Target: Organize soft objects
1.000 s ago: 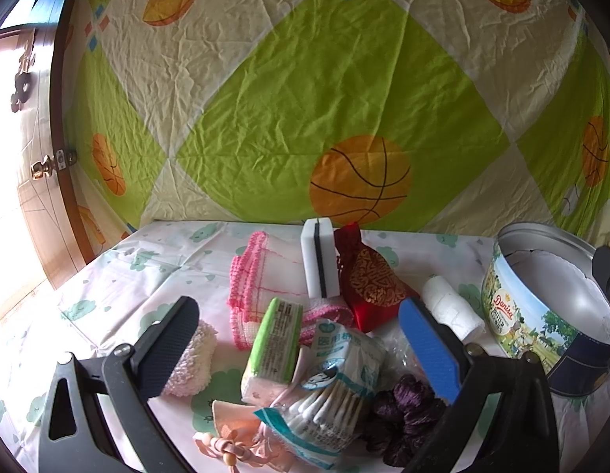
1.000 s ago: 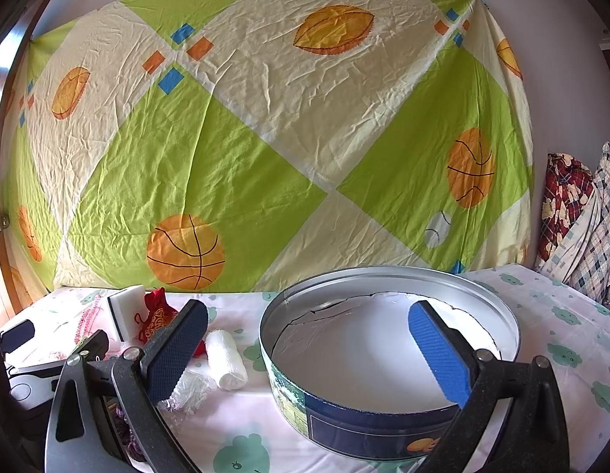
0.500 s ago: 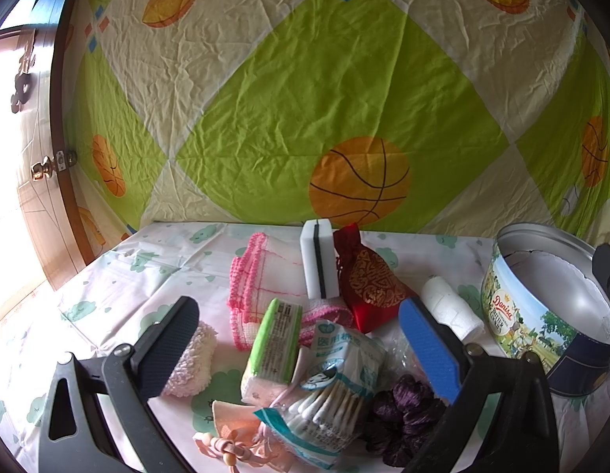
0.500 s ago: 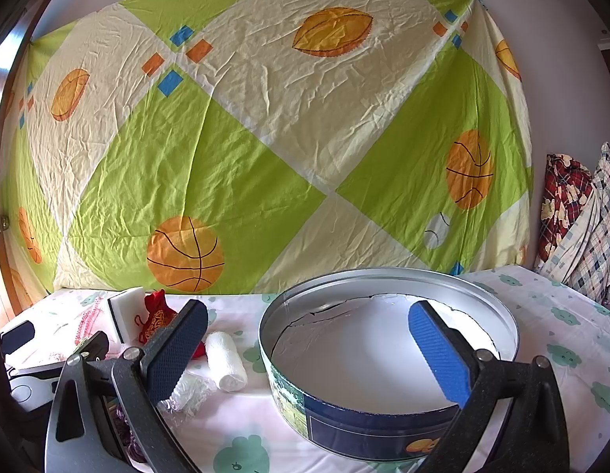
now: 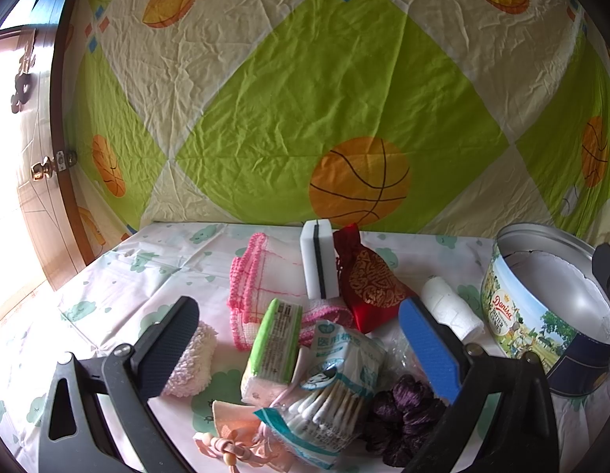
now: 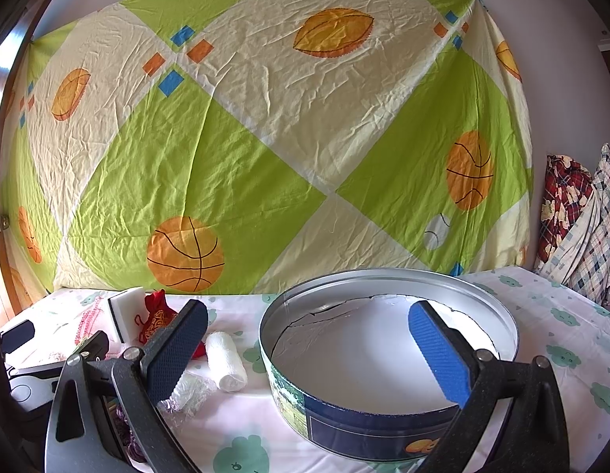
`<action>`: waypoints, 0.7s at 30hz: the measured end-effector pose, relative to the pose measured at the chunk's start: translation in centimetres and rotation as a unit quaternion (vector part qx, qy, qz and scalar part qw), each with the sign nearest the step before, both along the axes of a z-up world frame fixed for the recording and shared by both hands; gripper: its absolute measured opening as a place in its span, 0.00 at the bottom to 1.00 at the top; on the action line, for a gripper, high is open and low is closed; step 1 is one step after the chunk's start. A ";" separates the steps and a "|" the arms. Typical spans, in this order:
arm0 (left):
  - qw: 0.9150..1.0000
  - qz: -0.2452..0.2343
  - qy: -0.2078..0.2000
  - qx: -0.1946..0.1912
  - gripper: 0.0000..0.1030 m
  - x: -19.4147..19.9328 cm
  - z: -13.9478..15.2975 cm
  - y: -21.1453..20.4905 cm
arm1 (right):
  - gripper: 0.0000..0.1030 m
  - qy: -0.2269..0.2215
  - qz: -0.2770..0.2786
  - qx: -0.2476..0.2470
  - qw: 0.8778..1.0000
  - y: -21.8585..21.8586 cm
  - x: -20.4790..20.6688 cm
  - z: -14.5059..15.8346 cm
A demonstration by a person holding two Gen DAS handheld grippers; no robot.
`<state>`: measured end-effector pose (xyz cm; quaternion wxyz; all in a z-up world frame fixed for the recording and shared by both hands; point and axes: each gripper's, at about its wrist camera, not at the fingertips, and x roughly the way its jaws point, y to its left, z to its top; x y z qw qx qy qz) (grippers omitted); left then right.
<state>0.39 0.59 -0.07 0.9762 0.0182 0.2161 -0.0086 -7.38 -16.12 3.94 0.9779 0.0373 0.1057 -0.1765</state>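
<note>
The left gripper (image 5: 301, 349) is held with its jaws spread wide and nothing gripped. Between the jaws, a heap of soft items is seen on the worktop (image 5: 119, 276): a green-edged packet (image 5: 275, 345), a bag of cotton swabs (image 5: 336, 378) and, nearer the camera, a peach pouch (image 5: 234, 433). A fluffy pink pad (image 5: 190, 358) is partly hidden behind the left jaw; a purple scrunchie (image 5: 403, 414) lies against the right jaw. Beyond the jaws are found a pink-edged cloth (image 5: 261, 272), an upright white sponge (image 5: 318, 262), a red pouch (image 5: 370, 280) and a white bandage roll (image 5: 450, 309).

The right gripper (image 6: 309, 351) is likewise held wide open and empty. The round tin (image 6: 384, 414) is seen between and beyond its jaws, its white-lined interior holding nothing; the bandage roll lies just outside the left jaw.
</note>
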 end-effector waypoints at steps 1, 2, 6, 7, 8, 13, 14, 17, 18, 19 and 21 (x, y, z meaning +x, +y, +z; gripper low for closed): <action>1.000 0.000 0.000 0.000 1.00 0.0 0.0 0.0 | 1.00 -0.001 0.000 0.000 1.000 -0.1 0.0 0.1; 1.000 0.000 0.000 0.000 1.00 0.0 0.0 0.0 | 1.00 -0.001 0.000 -0.001 1.000 0.0 0.0 0.1; 1.000 0.000 0.000 0.001 1.00 0.0 0.1 -0.1 | 1.00 0.000 0.001 -0.003 1.000 0.0 0.0 0.1; 1.000 0.000 0.000 0.000 1.00 0.0 0.1 -0.1 | 1.00 0.001 0.002 -0.003 1.000 -0.1 0.1 0.2; 1.000 0.000 0.000 -0.001 1.00 0.0 0.1 -0.1 | 1.00 0.001 0.002 -0.005 1.000 0.1 0.1 0.1; 1.000 0.001 0.002 -0.004 1.00 0.1 0.4 -0.2 | 1.00 0.001 0.003 -0.010 1.000 0.3 0.1 0.0; 1.000 0.001 0.002 -0.003 1.00 0.1 0.4 -0.2 | 1.00 0.001 0.003 -0.010 1.000 0.3 0.1 0.0; 1.000 0.001 0.002 -0.003 1.00 0.1 0.4 -0.2 | 1.00 0.001 0.006 -0.011 1.000 0.3 0.2 0.0; 1.000 0.001 0.002 -0.003 1.00 0.1 0.4 -0.2 | 1.00 0.001 0.006 -0.011 1.000 0.3 0.2 -0.1; 1.000 0.001 0.002 -0.003 1.00 0.1 0.3 -0.2 | 1.00 0.001 0.008 -0.011 1.000 0.3 0.3 0.0; 1.000 0.002 0.002 -0.004 1.00 0.1 0.4 -0.2 | 1.00 0.001 0.011 -0.012 1.000 0.4 0.3 -0.1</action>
